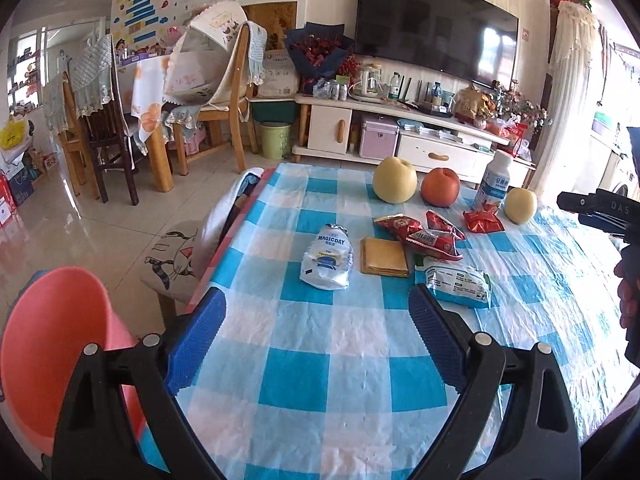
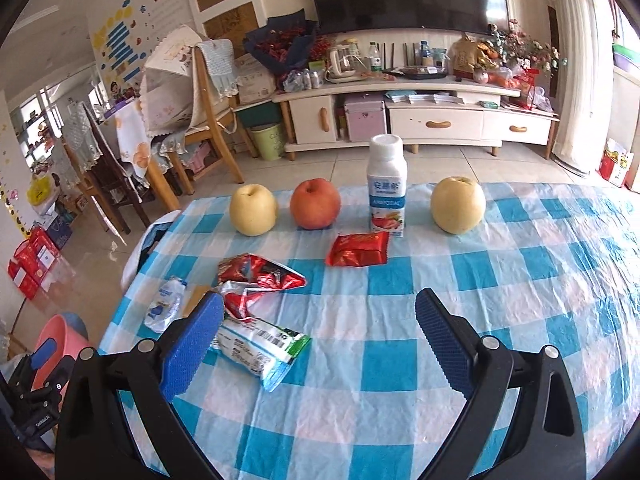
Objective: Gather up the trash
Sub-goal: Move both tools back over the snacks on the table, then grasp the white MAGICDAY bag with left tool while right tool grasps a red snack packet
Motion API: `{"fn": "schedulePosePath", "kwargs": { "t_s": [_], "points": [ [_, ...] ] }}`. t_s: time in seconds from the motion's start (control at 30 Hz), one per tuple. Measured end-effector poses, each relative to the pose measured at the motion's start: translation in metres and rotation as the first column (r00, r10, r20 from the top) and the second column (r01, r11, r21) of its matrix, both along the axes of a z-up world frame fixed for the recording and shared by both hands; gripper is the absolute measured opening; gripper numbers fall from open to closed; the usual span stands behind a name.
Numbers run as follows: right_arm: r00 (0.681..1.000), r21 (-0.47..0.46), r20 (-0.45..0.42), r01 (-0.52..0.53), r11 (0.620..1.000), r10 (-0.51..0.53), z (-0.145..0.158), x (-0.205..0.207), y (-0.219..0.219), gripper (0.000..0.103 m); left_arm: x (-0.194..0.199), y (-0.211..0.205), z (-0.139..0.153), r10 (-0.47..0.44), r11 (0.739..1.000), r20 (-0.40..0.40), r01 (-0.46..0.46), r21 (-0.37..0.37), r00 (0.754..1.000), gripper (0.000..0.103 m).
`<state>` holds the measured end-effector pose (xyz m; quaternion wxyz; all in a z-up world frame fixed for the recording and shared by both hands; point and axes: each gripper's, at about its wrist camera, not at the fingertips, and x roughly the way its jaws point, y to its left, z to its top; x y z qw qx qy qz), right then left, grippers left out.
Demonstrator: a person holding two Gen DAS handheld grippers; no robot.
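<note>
Both blue-padded grippers, left [image 1: 316,306] and right [image 2: 318,314], hover with jaws spread wide, gripping nothing, over the blue-checked desk [image 2: 400,368]. Crumpled white and red plastic wrappers [image 2: 260,344] lie mid-desk. One pink plastic bin [image 1: 52,344] sits partly cut off.

The near half of the checked tablecloth [image 2: 400,380] lies bare, open to either gripper, and its right side is clear too. Farther in, wrappers crowd the left: a white-green packet [image 2: 260,346], red wrappers [image 2: 256,276] and a white pouch [image 1: 329,258] (some touching). Behind them, a row of fruit and a bottle [image 2: 386,188] blocks the far edge.
</note>
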<state>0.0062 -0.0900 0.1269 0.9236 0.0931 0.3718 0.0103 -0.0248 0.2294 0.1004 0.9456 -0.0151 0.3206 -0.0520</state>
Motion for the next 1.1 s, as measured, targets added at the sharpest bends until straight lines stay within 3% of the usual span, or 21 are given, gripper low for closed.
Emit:
{"fn": "schedulePosePath", "kwargs": {
  "t_s": [0.23,0.33,0.6,0.9,1.1],
  "points": [
    [0.994,-0.04,-0.102,0.028,0.999,-0.032,-0.055,0.049,-0.024,0.095,0.062,-0.006,-0.04,0.006,0.997,-0.092,-0.012,-0.071,0.996,0.093],
    [0.991,-0.033,-0.131,0.025,0.999,-0.029,-0.072,0.065,-0.029,0.095,0.081,-0.011,-0.052,-0.003,0.998,-0.114,-0.005,-0.068,0.993,0.093],
    [0.988,0.002,-0.156,0.016,1.0,-0.015,-0.092,0.107,-0.027,0.095,0.117,-0.025,-0.067,-0.037,0.998,-0.133,0.03,-0.05,0.99,0.093],
    [0.984,-0.068,-0.177,0.018,0.998,-0.029,-0.109,0.143,-0.022,0.095,0.145,-0.029,-0.085,-0.033,0.999,-0.205,0.025,-0.038,0.978,0.093],
    [0.982,-0.045,-0.189,-0.005,0.999,-0.004,-0.121,0.162,-0.02,0.095,0.156,-0.025,-0.09,-0.014,0.999,-0.236,0.003,-0.046,0.972,0.093]
  ]
}}
